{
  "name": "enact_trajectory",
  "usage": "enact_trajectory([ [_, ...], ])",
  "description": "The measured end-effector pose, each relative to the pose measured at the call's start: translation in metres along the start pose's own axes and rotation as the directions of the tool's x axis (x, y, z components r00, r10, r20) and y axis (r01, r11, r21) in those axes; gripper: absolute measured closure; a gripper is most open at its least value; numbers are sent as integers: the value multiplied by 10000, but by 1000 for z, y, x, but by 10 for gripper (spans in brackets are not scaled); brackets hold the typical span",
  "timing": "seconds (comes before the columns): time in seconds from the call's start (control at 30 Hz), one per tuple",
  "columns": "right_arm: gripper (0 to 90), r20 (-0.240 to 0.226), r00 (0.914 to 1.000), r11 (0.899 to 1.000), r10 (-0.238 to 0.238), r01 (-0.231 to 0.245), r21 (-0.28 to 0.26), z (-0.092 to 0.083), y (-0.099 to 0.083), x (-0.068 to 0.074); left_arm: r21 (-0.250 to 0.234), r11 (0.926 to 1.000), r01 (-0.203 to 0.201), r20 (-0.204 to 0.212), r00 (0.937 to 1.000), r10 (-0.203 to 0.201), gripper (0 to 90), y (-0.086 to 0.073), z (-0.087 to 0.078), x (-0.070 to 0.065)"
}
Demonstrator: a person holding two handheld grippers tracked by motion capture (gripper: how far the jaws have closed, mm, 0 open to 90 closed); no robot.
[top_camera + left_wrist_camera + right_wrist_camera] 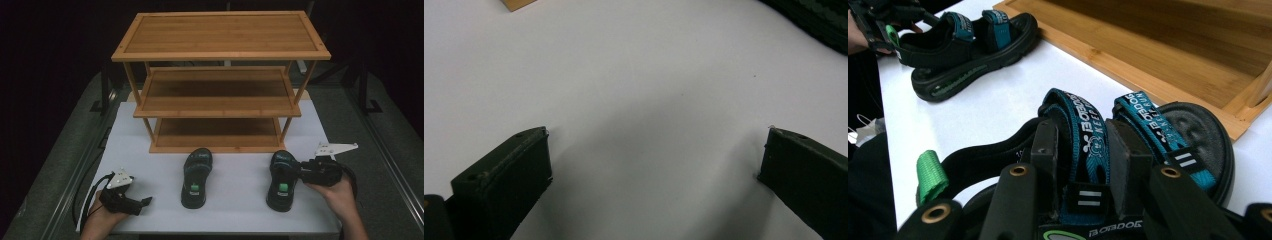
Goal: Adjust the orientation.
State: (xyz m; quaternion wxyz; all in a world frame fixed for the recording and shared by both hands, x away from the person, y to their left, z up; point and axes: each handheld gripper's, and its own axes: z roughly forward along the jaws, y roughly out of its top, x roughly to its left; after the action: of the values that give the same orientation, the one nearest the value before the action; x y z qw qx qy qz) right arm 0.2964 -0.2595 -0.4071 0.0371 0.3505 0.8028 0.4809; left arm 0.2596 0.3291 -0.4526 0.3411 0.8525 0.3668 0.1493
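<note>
The right tool (302, 169) has its two black jaws squeezed on the blue strap (1087, 145) of the right sandal (281, 181). That sandal sits on the white desk (235, 200), just in front of the wooden shoe rack (220, 80). The left sandal (196, 178) lies apart from it, near the middle. The left tool (145, 201) rests low at the desk's left side, jaws wide open, holding nothing.

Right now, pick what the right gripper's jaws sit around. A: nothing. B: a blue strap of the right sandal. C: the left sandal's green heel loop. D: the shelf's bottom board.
B: in the right gripper view, the right gripper has a jaw on each side of the blue strap of the right sandal.
</note>
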Motion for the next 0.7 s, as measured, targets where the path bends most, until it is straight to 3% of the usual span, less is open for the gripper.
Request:
enact_trajectory([
  [0.4, 678, -272, 9994, 9991, -192, 181, -379, -4, 14, 12, -23, 10000, -19, -24, 10000, 19, 0, 0, 0, 0],
  [0.7, 678, -701, 9958, 9976, -595, 569, -389, 12, 32, 24, -19, 10000, -27, -25, 10000, 27, 0, 0, 0, 0],
])
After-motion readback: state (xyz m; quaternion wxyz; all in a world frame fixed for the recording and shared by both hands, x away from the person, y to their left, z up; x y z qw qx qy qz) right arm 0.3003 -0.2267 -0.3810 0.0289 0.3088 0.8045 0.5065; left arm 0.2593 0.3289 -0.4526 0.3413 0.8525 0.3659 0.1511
